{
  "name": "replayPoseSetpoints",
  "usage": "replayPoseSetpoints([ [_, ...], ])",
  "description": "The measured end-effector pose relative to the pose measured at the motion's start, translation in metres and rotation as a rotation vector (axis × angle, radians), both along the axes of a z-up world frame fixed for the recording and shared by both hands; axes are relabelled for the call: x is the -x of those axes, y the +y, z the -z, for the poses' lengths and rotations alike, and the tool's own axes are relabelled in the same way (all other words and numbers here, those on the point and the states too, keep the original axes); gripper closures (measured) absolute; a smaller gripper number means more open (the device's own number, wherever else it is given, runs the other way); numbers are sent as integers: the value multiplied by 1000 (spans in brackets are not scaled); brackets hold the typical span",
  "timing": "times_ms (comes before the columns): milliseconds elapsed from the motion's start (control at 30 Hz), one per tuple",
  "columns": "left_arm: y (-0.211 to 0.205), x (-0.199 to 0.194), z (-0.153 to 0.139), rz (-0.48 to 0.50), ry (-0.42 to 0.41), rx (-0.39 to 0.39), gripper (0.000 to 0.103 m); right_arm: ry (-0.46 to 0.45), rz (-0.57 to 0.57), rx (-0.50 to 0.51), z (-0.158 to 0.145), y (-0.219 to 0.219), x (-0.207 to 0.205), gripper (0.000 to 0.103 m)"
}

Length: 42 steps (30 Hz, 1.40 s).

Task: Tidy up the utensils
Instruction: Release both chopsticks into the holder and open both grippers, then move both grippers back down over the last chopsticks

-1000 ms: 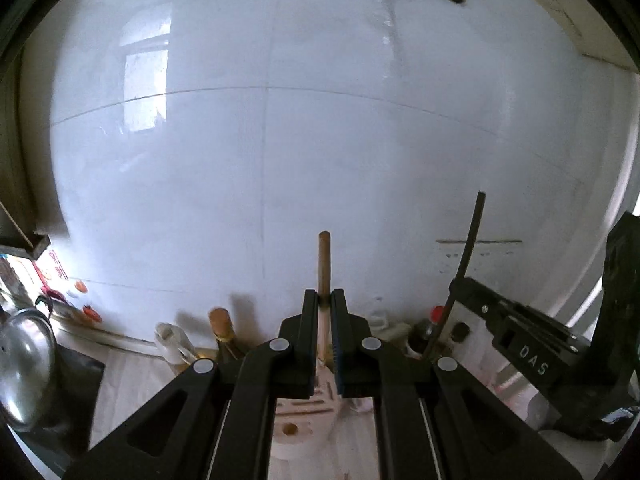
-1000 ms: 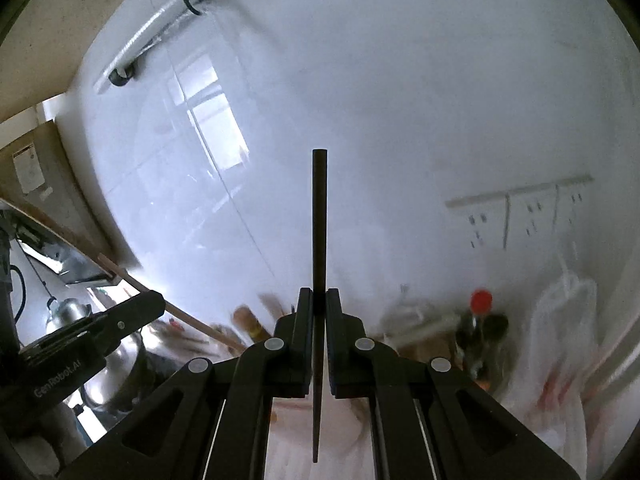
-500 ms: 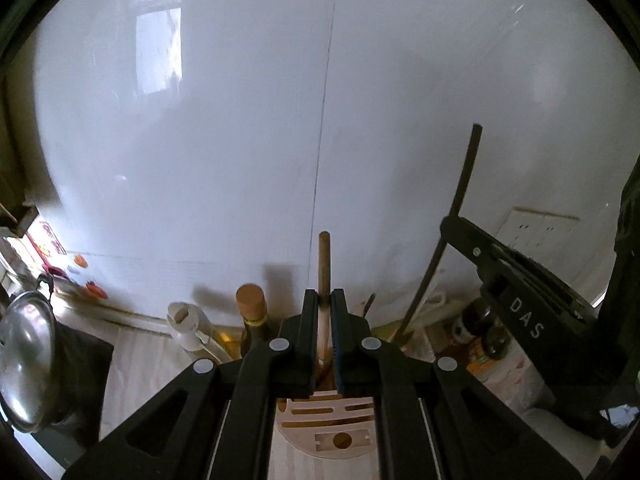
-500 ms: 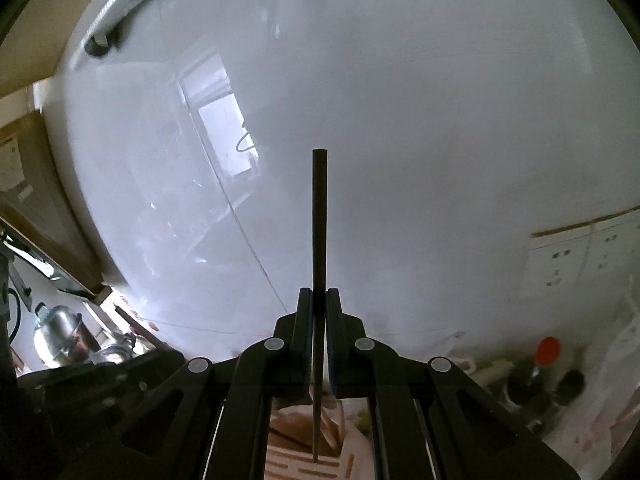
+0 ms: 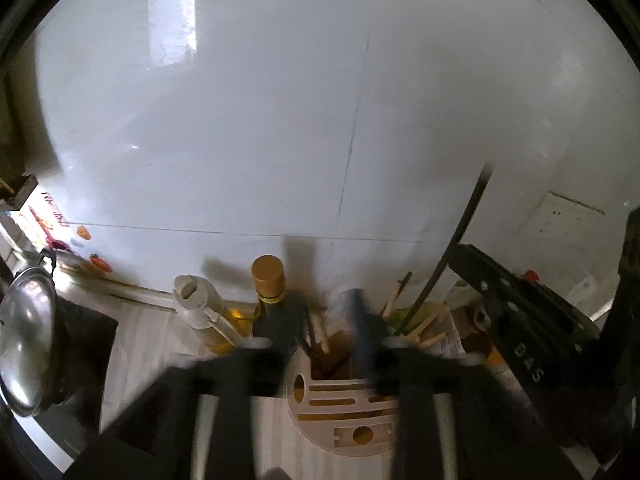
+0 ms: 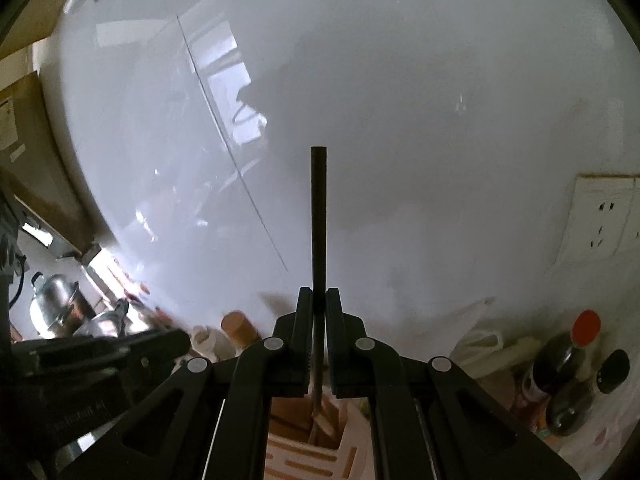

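Note:
A round wooden utensil holder with slots stands right below my left gripper, which is open and blurred. A light wooden chopstick rests in the holder's square opening, free of the fingers. My right gripper is shut on a black chopstick, held upright with its lower tip just over the holder. The right gripper and black chopstick also show in the left wrist view.
A brown-capped dark bottle and a white bottle stand behind the holder by the white tiled wall. A steel pot is at the left. Dark sauce bottles and a plastic bag are at the right.
My left gripper has opened and let the wooden chopstick drop into the holder. Both grippers have come lower toward the holder, the right one still holding the black chopstick.

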<state>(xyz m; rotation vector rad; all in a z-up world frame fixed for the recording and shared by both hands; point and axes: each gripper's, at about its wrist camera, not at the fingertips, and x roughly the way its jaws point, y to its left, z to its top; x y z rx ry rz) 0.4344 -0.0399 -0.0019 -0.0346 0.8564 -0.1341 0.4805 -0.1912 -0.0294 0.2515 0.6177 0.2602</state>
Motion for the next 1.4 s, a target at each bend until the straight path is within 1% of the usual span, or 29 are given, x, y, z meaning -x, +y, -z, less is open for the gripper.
replayPoseSetpoints([
  [33,2,2,-2,-16,-11,-2,30,1,-3,1,-1,0,3,95],
  [67,5,3,-3,-29,-25,-3,16,0,-2,2,-3,-1,5,87],
  [100,8,7,-6,-43,-39,-2,15,-2,-1,-3,-5,-3,9,76],
  [167,13,11,-10,-60,-50,-3,15,-7,7,-13,-8,-8,18,64],
  [233,16,20,-14,-79,-70,-19,10,-11,22,-15,-13,-12,27,64],
  [267,17,24,-15,-86,-82,-27,0,-7,38,-12,-15,-16,33,60],
  [300,18,30,-17,-94,-101,-40,0,-1,52,-14,-16,-21,39,54],
  [333,19,35,-18,-104,-108,-52,0,11,73,-14,-17,-26,45,51],
  [400,21,45,-15,-112,-108,-59,0,32,104,-18,-16,-36,59,38],
  [467,20,58,-9,-110,-101,-56,0,62,140,-2,-13,-46,73,32],
  [567,18,78,14,-100,-59,-52,0,114,176,1,-2,-61,96,32],
  [667,10,94,40,-86,-7,-62,0,178,212,8,18,-77,121,32],
  [700,5,100,56,-76,25,-77,0,209,222,17,28,-82,131,32],
  [767,-3,107,79,-55,68,-98,0,265,232,27,49,-90,144,32],
  [800,-9,113,98,-46,103,-114,0,299,238,37,61,-94,152,32],
  [867,-17,121,124,-32,152,-139,0,362,241,46,88,-102,167,32],
  [900,-22,128,144,-26,195,-160,0,405,243,57,103,-104,174,32],
  [967,-28,137,169,-22,249,-183,0,490,231,59,135,-106,184,32],
  [1000,-32,143,187,-18,286,-199,0,549,221,65,156,-106,190,32],
  [1033,-34,147,199,-17,309,-210,0,598,208,71,175,-104,195,32],
  [1067,-37,152,214,-16,342,-225,0,628,198,75,188,-103,197,32],
  [1133,-39,158,233,-21,387,-243,0,706,167,96,222,-98,204,34],
  [1200,-39,164,250,-31,426,-261,0,756,142,113,246,-94,209,42],
  [1233,-38,166,256,-34,436,-267,0,777,136,125,257,-89,210,45],
  [1300,-38,171,265,-42,455,-279,0,813,119,127,276,-85,214,57],
  [1333,-37,173,267,-45,458,-282,0,825,115,132,281,-83,215,60],
  [1367,-37,174,268,-48,460,-285,0,837,110,143,288,-81,217,66],
  [1400,-38,175,270,-52,462,-287,0,841,107,150,291,-79,219,68],
])
